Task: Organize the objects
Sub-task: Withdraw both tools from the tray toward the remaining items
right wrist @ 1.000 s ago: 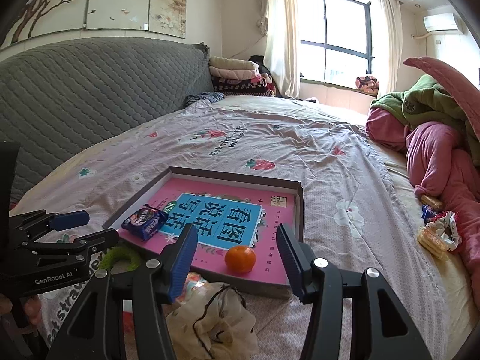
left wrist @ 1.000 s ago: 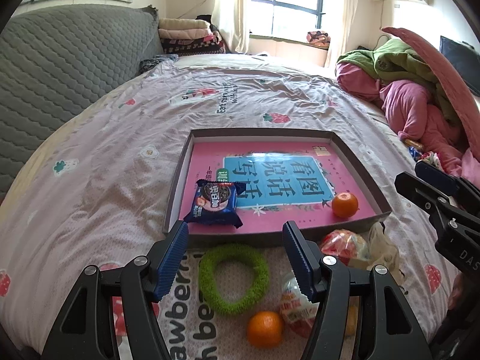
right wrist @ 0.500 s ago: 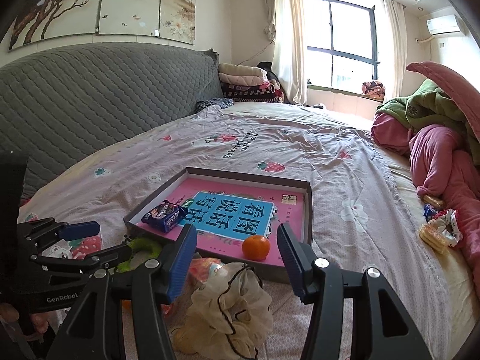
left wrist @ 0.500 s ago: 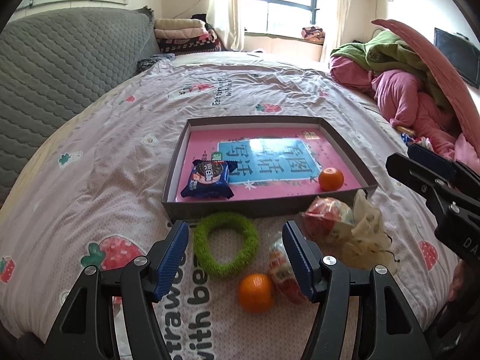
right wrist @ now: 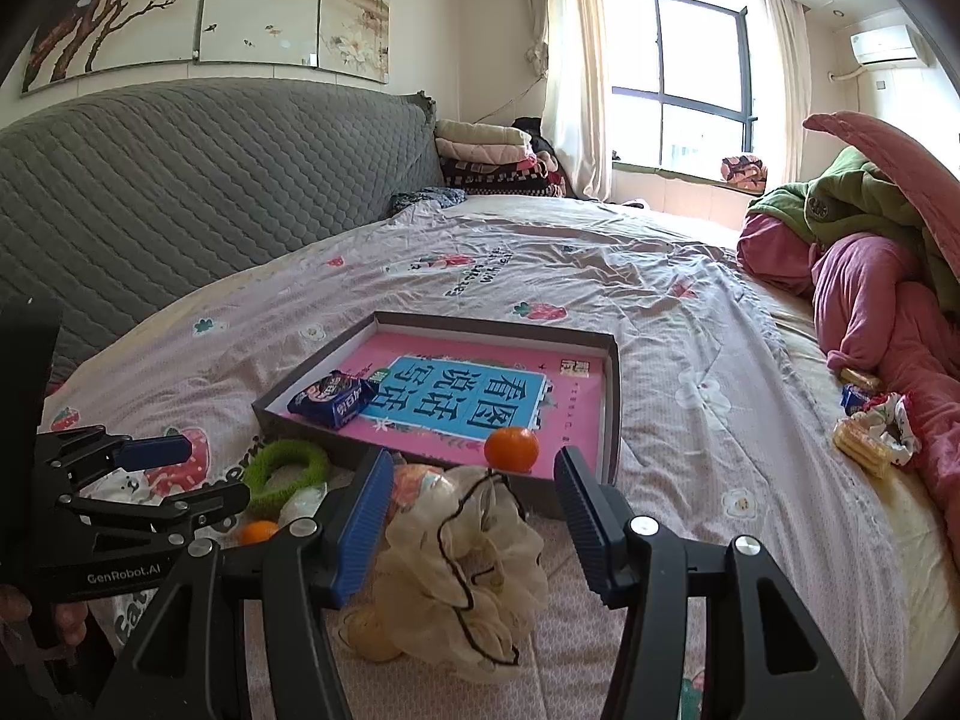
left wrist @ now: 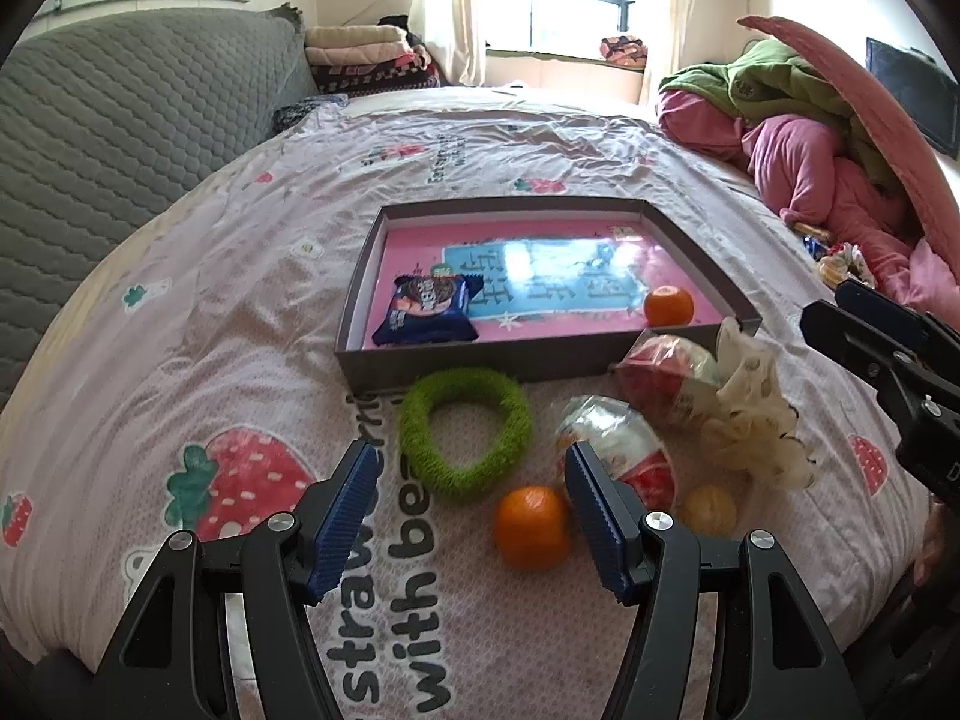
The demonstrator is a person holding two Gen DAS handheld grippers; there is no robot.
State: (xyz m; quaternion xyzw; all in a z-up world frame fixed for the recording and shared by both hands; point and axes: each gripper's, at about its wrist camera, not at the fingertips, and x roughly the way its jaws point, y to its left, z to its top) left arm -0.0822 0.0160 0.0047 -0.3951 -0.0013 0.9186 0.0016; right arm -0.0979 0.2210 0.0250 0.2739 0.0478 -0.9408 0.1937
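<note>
My left claw (left wrist: 471, 498) hangs over the bedspread (left wrist: 240, 276) with its jaws wide and nothing between the pads. Just ahead of it, in the gap between the fingertips, lies the green fuzzy ring (left wrist: 465, 433), flat on the bed and clear of both pads. An orange (left wrist: 531, 525) sits just inside my right pad, close beside it; I cannot tell whether they touch. A clear wrapped packet with red print (left wrist: 618, 456) lies against that pad's far side, and a pale yellow ball (left wrist: 711, 509) rests just to the right of it. Straight beyond the ring is the shallow box (left wrist: 480, 360), its near wall almost touching the ring. Inside it, left of my claw's line, lies a blue biscuit packet (left wrist: 429, 309); a second orange (left wrist: 668, 306) sits in the box's near right corner. A second wrapped packet (left wrist: 666, 378) leans by that corner, outside the box.

My right claw (right wrist: 474, 510) is also wide and holds nothing. Directly under and between its pads lies a cream mesh bag with a black drawstring (right wrist: 468, 564), not pinched. The box's near wall (right wrist: 540, 495) is just ahead, with the orange in the box (right wrist: 511, 449) just past the fingertips. Far off to the right, snack packets (right wrist: 864, 444) lie by a pink quilt (right wrist: 888, 312).
</note>
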